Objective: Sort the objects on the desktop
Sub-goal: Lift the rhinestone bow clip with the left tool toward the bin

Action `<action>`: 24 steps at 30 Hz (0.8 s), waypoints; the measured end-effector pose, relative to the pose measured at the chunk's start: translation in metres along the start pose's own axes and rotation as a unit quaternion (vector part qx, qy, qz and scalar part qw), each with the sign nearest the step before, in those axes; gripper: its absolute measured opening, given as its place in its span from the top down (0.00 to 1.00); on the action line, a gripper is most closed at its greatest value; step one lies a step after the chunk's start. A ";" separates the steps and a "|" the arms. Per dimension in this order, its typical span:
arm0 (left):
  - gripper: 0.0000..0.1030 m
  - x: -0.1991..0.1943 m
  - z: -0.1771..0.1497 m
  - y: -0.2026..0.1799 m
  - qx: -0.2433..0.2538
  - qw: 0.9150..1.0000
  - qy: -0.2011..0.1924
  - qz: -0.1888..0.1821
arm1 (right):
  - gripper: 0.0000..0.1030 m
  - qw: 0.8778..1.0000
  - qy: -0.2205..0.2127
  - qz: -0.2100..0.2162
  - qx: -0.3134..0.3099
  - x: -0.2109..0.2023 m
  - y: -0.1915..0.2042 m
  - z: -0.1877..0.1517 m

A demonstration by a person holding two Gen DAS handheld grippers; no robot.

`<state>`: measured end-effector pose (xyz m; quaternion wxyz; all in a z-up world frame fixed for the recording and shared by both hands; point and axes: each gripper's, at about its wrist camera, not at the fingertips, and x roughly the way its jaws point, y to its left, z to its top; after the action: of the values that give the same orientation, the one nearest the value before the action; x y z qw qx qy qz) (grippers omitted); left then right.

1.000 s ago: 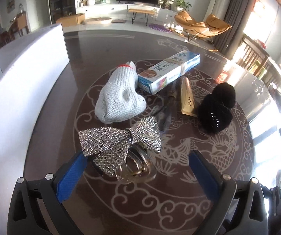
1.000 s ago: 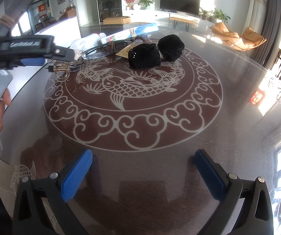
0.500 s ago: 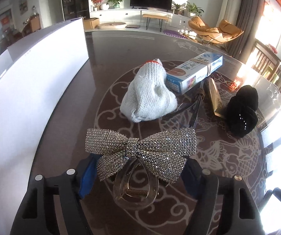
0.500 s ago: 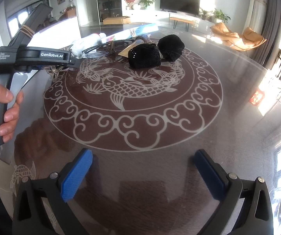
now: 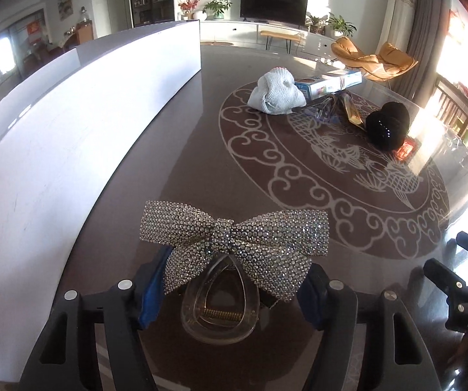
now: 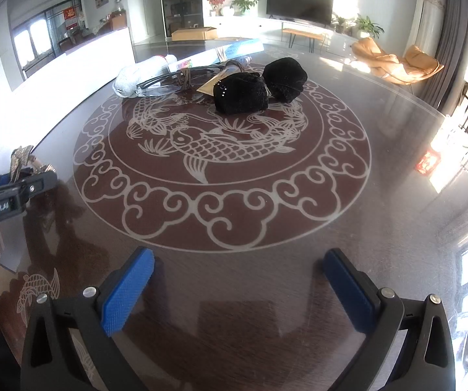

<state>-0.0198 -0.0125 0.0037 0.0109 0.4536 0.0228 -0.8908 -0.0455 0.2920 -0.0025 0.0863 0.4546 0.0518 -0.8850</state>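
Got my left gripper closing on the sparkly bow hair clip, gripped by its clear claw so the bow stays upright, over the table beside the white bin, probably where it's headed. My right gripper hovers spread and empty, well clear of the remaining pile.

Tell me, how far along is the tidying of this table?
Early days, it seems. In hand: the left gripper is closing on the sparkly bow hair clip, near the white box. Left to sort: the white knit glove, the blue carton, the glasses and the black fabric pieces. The right gripper is open and empty.
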 end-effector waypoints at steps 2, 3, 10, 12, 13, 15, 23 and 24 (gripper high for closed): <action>0.35 -0.004 -0.004 -0.002 0.000 1.000 -0.004 0.003 | 0.00 1.000 0.000 0.000 0.000 0.000 0.000 0.000; 0.35 -0.006 -0.006 -0.005 0.005 1.000 -0.008 0.007 | 0.00 1.000 0.000 0.000 0.000 0.000 0.000 0.000; 0.35 -0.008 -0.008 -0.005 0.014 1.000 -0.016 0.012 | 0.00 1.000 0.000 0.000 0.000 -0.001 0.000 0.000; 0.35 -0.007 -0.006 -0.005 0.014 1.000 -0.017 0.011 | 0.00 1.000 0.000 0.000 0.000 -0.001 0.000 0.000; 0.35 -0.007 -0.006 -0.005 0.014 1.000 -0.017 0.010 | 0.00 1.000 0.000 0.000 0.000 0.000 0.000 0.000; 0.35 -0.007 -0.006 -0.005 0.014 1.000 -0.018 0.010 | 0.00 1.000 0.000 0.000 0.000 0.000 0.000 0.000; 0.35 -0.007 -0.006 -0.005 0.014 1.000 -0.018 0.009 | 0.00 1.000 0.000 0.000 0.000 0.000 0.000 0.000; 0.35 -0.007 -0.006 -0.005 0.014 1.000 -0.018 0.008 | 0.00 1.000 0.000 0.000 0.000 -0.001 0.000 0.000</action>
<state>-0.0114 -0.0073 0.0057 0.0124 0.4378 0.0063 -0.8990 -0.0451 0.2923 -0.0019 0.0865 0.4546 0.0518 -0.8850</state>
